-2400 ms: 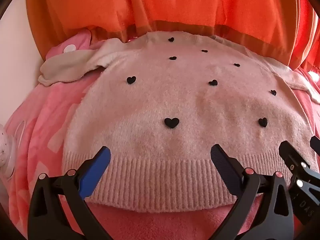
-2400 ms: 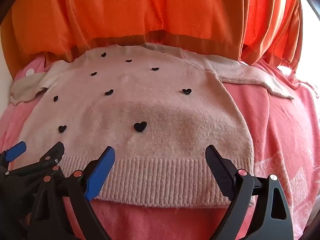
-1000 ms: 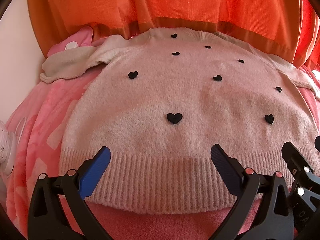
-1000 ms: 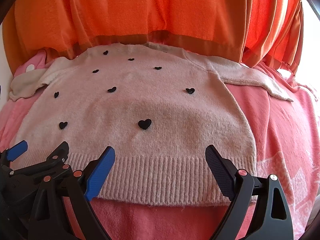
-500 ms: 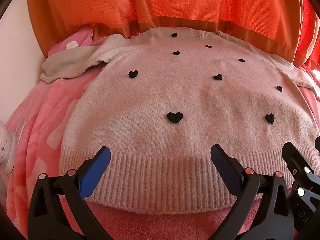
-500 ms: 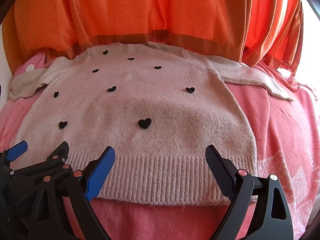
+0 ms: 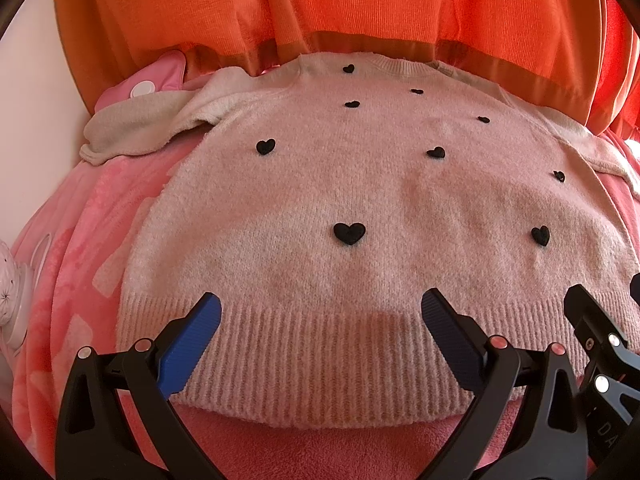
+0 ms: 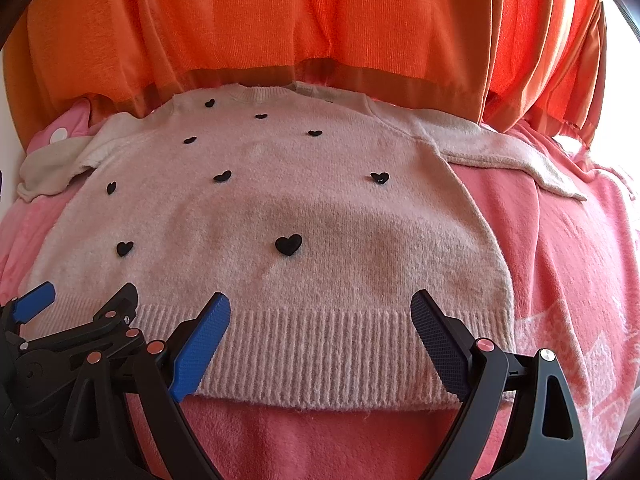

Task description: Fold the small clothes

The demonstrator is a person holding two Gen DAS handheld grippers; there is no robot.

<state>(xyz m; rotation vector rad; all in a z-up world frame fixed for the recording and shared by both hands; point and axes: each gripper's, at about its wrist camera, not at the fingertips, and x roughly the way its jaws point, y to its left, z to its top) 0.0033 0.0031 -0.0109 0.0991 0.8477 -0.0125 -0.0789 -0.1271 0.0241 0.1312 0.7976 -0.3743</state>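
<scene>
Sweater (image 7: 360, 200) lies flat on pink blanket (image 7: 80, 240); both grippers' jaws spread wide, empty, over its ribbed hem

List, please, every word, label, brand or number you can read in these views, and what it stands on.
"DA": faint pale letters on the body of the black right gripper, low at the right of the left wrist view; the rest is cut off.
Small grey neck tag of the pale pink knitted sweater with black hearts: too small to read.
Nothing else is legible.
</scene>
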